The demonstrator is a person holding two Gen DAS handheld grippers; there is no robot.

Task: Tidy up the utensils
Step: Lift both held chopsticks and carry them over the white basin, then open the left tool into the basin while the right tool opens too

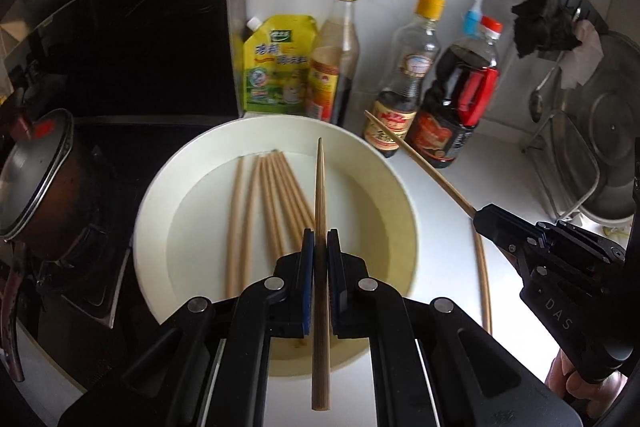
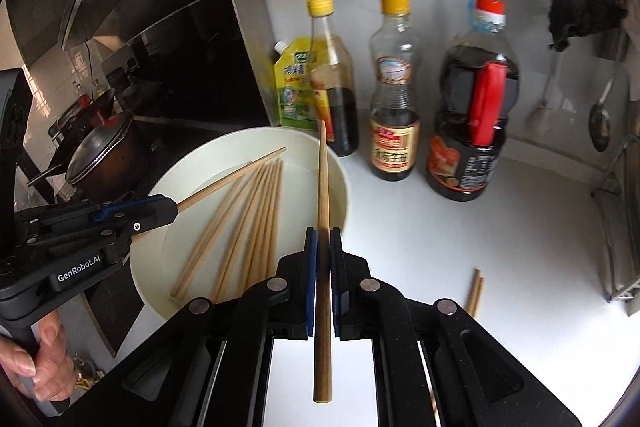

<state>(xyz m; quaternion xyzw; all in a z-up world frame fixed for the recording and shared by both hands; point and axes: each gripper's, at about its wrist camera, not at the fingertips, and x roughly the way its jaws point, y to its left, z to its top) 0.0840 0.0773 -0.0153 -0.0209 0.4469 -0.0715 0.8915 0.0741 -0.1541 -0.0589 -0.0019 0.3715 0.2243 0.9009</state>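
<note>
A white bowl [image 1: 160, 203] on the counter holds several wooden chopsticks [image 1: 256, 203]. My left gripper [image 1: 320, 239] is shut on one chopstick [image 1: 321, 187] and holds it above the bowl. My right gripper [image 2: 323, 237] is shut on another chopstick [image 2: 323, 179] at the bowl's right rim [image 2: 344, 179]. In the left wrist view the right gripper [image 1: 478, 217] is right of the bowl, its chopstick [image 1: 420, 163] pointing up-left. In the right wrist view the left gripper [image 2: 174, 209] reaches over the bowl from the left. Two more chopsticks [image 2: 475, 293] lie on the counter.
Three sauce bottles [image 2: 394, 87] and a yellow pouch [image 2: 294, 87] stand behind the bowl against the wall. A lidded pot [image 1: 36, 183] sits on the stove at left. A dish rack [image 1: 580, 155] with a steel lid stands at right. Cloths and utensils hang on a rail above.
</note>
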